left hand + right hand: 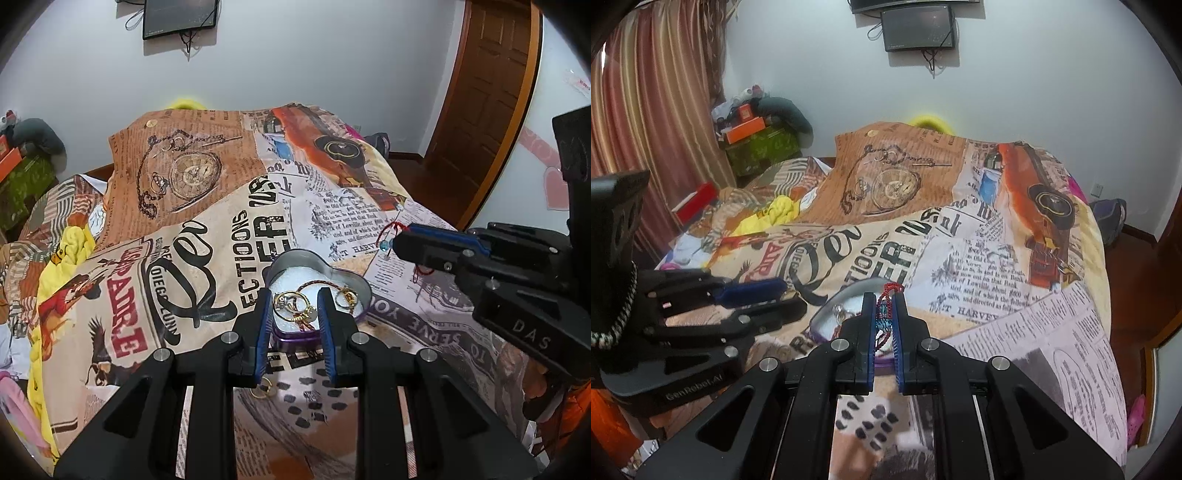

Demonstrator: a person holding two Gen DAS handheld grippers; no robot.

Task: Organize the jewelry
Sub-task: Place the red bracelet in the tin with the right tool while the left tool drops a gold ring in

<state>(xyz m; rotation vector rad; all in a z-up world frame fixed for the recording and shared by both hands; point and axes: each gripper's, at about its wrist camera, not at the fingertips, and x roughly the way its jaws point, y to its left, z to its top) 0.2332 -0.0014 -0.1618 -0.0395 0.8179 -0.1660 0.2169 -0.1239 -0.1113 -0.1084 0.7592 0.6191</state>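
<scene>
A heart-shaped purple tin (354, 275) with white lining lies open on the printed bedspread and holds gold rings and a braided bracelet (321, 284). My left gripper (294, 301) is open and empty, its fingers just over the tin's near side. My right gripper (884, 306) is shut on a red cord bracelet with blue beads (884, 317), held above the bed to the right of the tin (846, 302). In the left wrist view the right gripper (397, 247) shows with the red cord (391, 227) hanging from it.
A gold ring (263, 391) lies on the bedspread below the left gripper. The printed bedspread (229, 229) covers a bed with yellow clothes (70, 251) at the left. A wooden door (491, 92) stands at the right, and boxes (750, 129) by the curtain.
</scene>
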